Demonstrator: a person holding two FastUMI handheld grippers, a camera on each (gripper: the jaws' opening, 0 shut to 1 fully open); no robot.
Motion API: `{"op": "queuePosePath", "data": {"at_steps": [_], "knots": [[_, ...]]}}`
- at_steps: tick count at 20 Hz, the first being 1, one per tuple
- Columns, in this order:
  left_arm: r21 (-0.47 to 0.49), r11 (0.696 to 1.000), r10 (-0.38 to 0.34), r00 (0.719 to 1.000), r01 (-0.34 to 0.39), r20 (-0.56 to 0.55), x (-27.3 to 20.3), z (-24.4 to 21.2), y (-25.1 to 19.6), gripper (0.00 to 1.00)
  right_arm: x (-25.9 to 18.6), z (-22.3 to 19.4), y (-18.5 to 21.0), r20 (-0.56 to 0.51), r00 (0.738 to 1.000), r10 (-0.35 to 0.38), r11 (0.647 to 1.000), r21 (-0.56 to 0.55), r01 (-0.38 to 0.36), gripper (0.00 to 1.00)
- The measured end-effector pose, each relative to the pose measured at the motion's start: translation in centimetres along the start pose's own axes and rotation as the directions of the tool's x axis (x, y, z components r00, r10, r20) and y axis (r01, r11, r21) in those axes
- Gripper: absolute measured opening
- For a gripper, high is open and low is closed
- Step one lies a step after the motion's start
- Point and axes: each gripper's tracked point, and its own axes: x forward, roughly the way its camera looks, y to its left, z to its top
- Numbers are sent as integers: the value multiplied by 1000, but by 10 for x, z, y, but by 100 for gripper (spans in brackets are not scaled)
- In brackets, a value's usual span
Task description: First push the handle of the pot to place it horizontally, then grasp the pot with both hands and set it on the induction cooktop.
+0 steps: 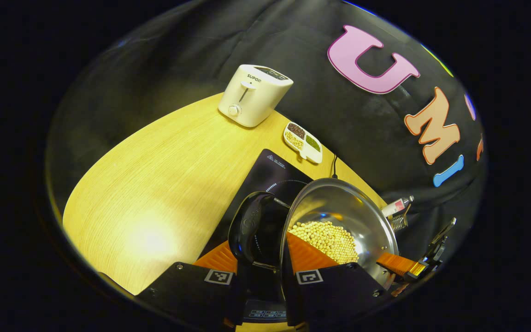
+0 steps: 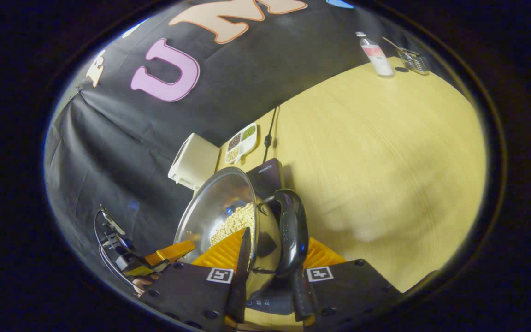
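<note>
The steel pot (image 1: 339, 216), with a heap of pale beans (image 1: 325, 240) in its bottom, hangs above the black induction cooktop (image 1: 270, 177), carried between the two tools. In the left gripper view, the left tongs (image 1: 260, 258) straddle the pot's rim at its black loop handle (image 1: 249, 228): one orange finger lies inside the bowl against the wall, the other outside by the handle, and they are closed down to about the width of rim and handle (whether both pads truly press, I cannot tell). In the right gripper view, the right tongs (image 2: 270, 251) sit the same way on the opposite handle (image 2: 291, 233), one ribbed finger inside the bowl and one outside; the other tool (image 2: 127, 260) shows across the pot.

On the tabletop (image 1: 155, 184) beyond the cooktop stand a cream toaster (image 1: 252, 94) and a divided dish of grains (image 1: 303, 142). A bottle (image 2: 377, 55) and a small wire rack (image 2: 413, 61) stand well apart.
</note>
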Motion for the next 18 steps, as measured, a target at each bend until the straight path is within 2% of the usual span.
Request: {"op": "queuePosePath", "data": {"at_steps": [1, 2, 10, 11, 12, 13, 18], "knots": [[3, 1000, -1, 1000, 1, 7, 0, 2, 2, 38, 3, 0, 2, -1, 1000, 1, 1000, -1, -1, 36], [7, 1000, -2, 1000, 2, 13, 2, 5, 4, 35, 6, 0, 3, 0, 1000, 6, 1000, 0, -6, 36], [95, 995, 2, 999, -7, 48, 11, 24, 14, 38, 33, -14, -1, -49, 999, -12, 1000, 20, 13, 36], [94, 996, 1, 999, -6, 52, 13, 24, 12, 32, 35, -11, 0, -41, 999, -11, 1000, 25, 12, 36], [92, 996, -1, 998, -4, 55, 17, 25, 11, 34, 36, -11, 1, -38, 999, -10, 1000, 27, 11, 43], [96, 995, -2, 998, -3, 57, 19, 26, 9, 34, 38, -10, 1, -37, 999, -9, 1000, 30, 10, 36], [112, 994, -3, 998, -3, 56, 24, 26, 8, 33, 39, -9, 1, -25, 1000, -15, 999, 27, 16, 40]]}}
